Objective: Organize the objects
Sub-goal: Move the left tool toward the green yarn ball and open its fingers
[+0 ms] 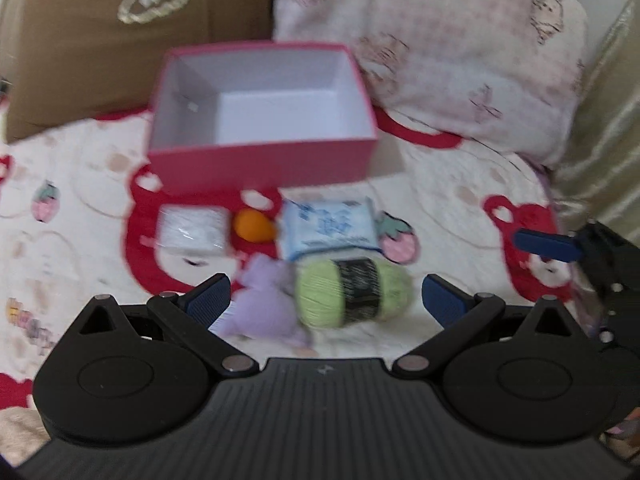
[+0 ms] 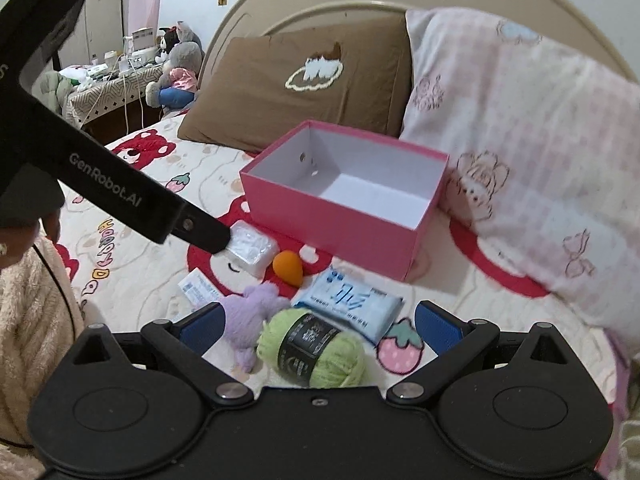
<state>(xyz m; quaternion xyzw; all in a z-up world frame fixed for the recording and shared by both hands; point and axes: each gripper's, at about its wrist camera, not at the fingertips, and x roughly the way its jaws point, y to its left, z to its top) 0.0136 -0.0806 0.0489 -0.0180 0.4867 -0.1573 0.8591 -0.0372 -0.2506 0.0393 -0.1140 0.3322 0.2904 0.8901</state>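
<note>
Both wrist views look low across the bed, sharing the pink box [image 1: 262,152] [image 2: 344,216].

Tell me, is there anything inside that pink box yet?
No, the pink box shows only its bare white floor and walls, while the green yarn and the blue packet lie on the bedspread in front of it.

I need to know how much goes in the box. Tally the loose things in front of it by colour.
White: 2, wrapped pack, paper slip
Orange: 1, sponge
Blue: 1, tissue pack
Purple: 1, plush
Green: 1, yarn
Total: 6; the box is empty.
</note>
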